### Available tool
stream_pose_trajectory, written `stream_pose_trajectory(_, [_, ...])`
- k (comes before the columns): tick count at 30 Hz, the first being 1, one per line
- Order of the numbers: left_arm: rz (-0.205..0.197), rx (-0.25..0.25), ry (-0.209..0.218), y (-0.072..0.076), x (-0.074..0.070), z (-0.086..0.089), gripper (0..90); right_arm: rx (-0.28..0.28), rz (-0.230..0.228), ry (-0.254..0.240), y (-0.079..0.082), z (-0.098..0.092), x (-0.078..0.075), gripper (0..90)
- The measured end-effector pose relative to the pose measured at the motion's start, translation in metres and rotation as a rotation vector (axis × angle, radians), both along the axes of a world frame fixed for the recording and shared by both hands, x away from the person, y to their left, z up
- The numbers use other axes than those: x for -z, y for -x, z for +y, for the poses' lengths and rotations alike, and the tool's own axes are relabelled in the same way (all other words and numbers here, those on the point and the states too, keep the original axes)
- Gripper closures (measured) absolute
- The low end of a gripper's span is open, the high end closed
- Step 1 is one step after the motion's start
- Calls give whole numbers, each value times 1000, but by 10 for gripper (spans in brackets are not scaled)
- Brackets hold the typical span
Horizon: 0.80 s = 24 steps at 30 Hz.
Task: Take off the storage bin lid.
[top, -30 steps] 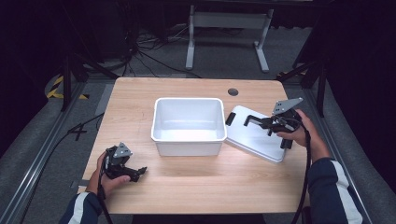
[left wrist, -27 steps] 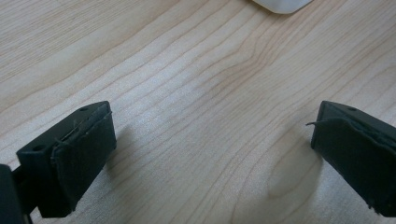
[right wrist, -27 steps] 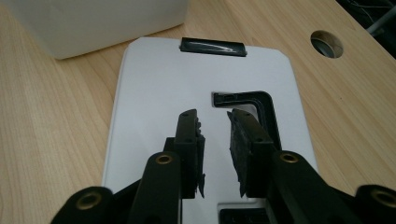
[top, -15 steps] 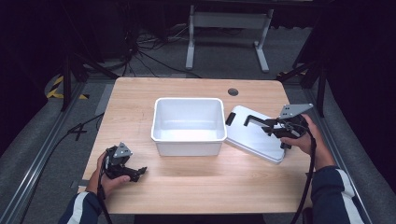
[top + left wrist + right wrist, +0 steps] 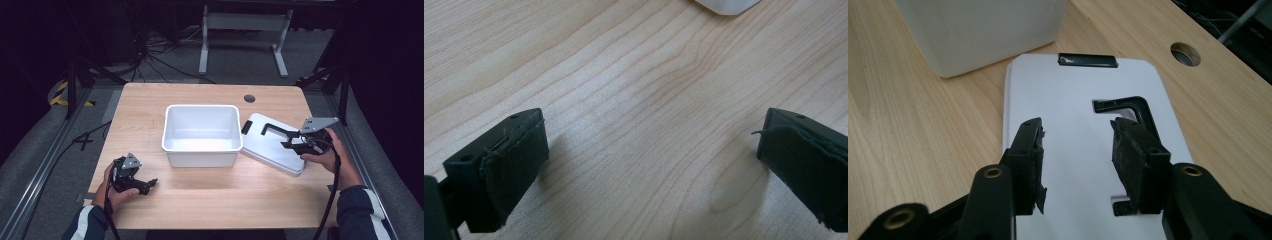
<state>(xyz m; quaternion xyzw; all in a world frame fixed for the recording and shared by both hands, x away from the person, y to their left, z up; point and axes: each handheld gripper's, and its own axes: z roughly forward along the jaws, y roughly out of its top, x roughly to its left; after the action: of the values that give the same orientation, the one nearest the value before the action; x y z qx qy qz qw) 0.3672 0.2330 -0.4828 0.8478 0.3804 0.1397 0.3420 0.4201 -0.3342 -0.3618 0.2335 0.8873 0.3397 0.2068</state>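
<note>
A white bin (image 5: 201, 134) stands empty in the middle of the table. Its white lid (image 5: 270, 147) lies flat to the right of it, with a black handle (image 5: 275, 129) and a black latch (image 5: 246, 127). My right gripper (image 5: 291, 142) hovers over the lid (image 5: 1073, 95). Its jaws have just been opening, and nothing sits between them. In the right gripper view (image 5: 1075, 145) the handle (image 5: 1133, 107) lies just beyond the right-hand jaw. My left gripper (image 5: 142, 184) rests near the table's front left. Its jaws stand wide open over bare wood (image 5: 649, 150).
The wooden table (image 5: 150, 105) has a round cable hole (image 5: 249, 98) behind the lid. The bin's wall (image 5: 983, 30) rises just past the lid's far end. Dark floor, cables and a metal stand lie beyond the table.
My right gripper has drawn back along the lid toward the person, and its jaws have parted. The lid, the bin and my left gripper have stayed where they were.
</note>
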Motion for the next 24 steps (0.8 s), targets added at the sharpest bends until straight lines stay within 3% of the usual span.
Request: stream_pose_trajectory(24, [-3,4,-4,0,0,0,6,50,12,57,38,-8,9,470])
